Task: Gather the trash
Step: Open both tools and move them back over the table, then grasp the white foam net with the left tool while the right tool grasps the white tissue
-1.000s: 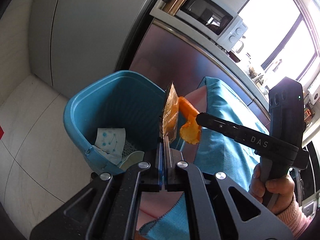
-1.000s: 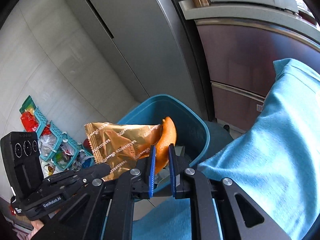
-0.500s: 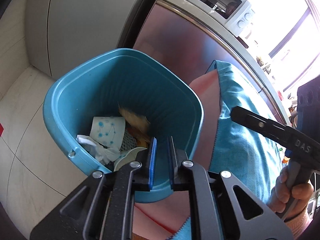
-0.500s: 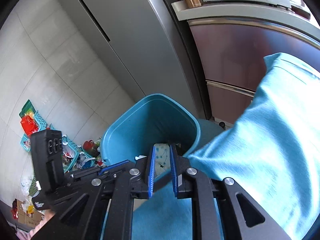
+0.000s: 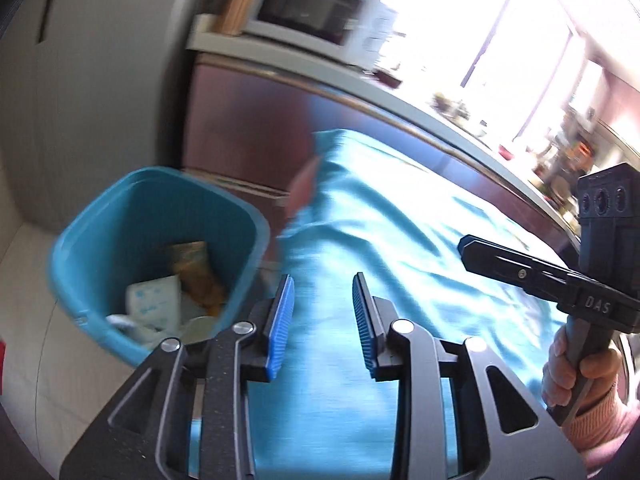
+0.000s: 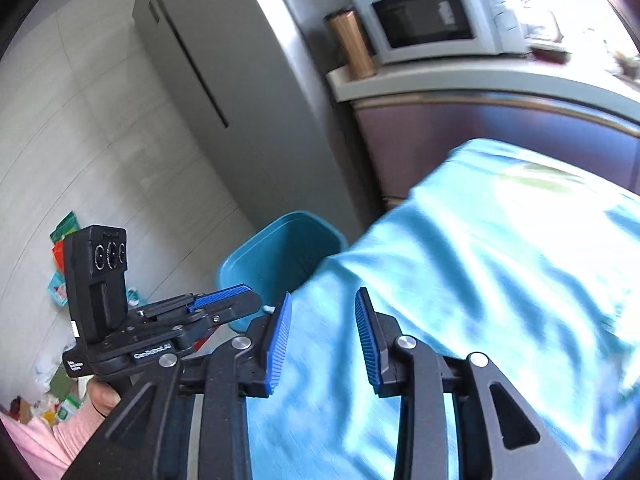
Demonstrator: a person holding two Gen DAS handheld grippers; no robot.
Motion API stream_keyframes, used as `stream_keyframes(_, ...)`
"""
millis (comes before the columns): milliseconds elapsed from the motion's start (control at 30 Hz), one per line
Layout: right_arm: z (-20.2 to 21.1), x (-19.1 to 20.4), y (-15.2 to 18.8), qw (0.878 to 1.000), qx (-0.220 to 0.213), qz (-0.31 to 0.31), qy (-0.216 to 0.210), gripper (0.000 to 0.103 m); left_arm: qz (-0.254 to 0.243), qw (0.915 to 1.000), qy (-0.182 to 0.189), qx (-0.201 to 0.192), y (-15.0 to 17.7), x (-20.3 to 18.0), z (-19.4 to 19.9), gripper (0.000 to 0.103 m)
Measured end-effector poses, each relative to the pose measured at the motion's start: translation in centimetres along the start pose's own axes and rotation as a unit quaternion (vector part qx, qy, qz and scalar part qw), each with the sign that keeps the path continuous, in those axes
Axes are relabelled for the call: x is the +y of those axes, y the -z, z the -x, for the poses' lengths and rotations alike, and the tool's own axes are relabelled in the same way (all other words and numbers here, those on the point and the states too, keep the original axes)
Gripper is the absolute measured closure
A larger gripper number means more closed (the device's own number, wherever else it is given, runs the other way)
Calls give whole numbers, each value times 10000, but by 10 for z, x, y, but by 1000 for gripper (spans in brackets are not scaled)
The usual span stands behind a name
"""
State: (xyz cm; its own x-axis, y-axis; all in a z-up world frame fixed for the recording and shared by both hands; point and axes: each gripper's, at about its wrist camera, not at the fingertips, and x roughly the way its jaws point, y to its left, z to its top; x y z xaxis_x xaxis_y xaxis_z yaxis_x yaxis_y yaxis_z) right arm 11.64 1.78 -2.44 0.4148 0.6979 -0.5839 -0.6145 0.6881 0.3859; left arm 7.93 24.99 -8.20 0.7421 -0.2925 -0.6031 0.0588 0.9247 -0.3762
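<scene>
I find both the left gripper (image 5: 323,322) and right gripper (image 6: 322,338) released, jaws just opening, nothing between. Wrapper (image 5: 191,257) lies in the teal bin (image 5: 100,216), lower left. Risk: motion blur could mislead my next pick on the blue cloth (image 5: 400,240).

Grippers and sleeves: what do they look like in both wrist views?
Both are matte black linkage frames with silver pivot bolts and ribbed blue pads on the fingers. The right gripper reads "DAS" in white and carries a boxy black three-lens module. The left gripper bears small white lettering. Both sleeves are ribbed pink knit.
</scene>
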Motion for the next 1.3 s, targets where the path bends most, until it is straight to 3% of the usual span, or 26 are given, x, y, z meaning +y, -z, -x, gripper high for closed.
stream_keyframes(333, 109, -66, 33, 9911, -763, -741, 796, 64, -789, 9930, 811, 347, 5, -108, -38, 68)
stream_keyframes(600, 198, -135, 58, 9644, -1453, -1426, 1687, 57, -1274, 9810, 1319, 628, 13, -185, -72, 66)
stream_keyframes(733, 219, -170, 63, 9500, -1580, -1725, 2067, 55, -1536, 9728, 1557, 759, 18, -221, -87, 66)
stream_keyframes(933, 231, -212, 81, 9417, -1487, -2046, 2220, 49, -1798, 9631, 1783, 909, 19, -265, -107, 65)
stream_keyframes(1067, 230, -233, 94, 9419, -1385, -2269, 2056, 47, -1606, 9603, 2053, 996, 5, -278, -120, 55)
stream_keyframes(1300, 222, -240, 102, 9485, -1235, -2304, 1788, 43, -1329, 9547, 2336, 1275, -16, -307, -156, 47)
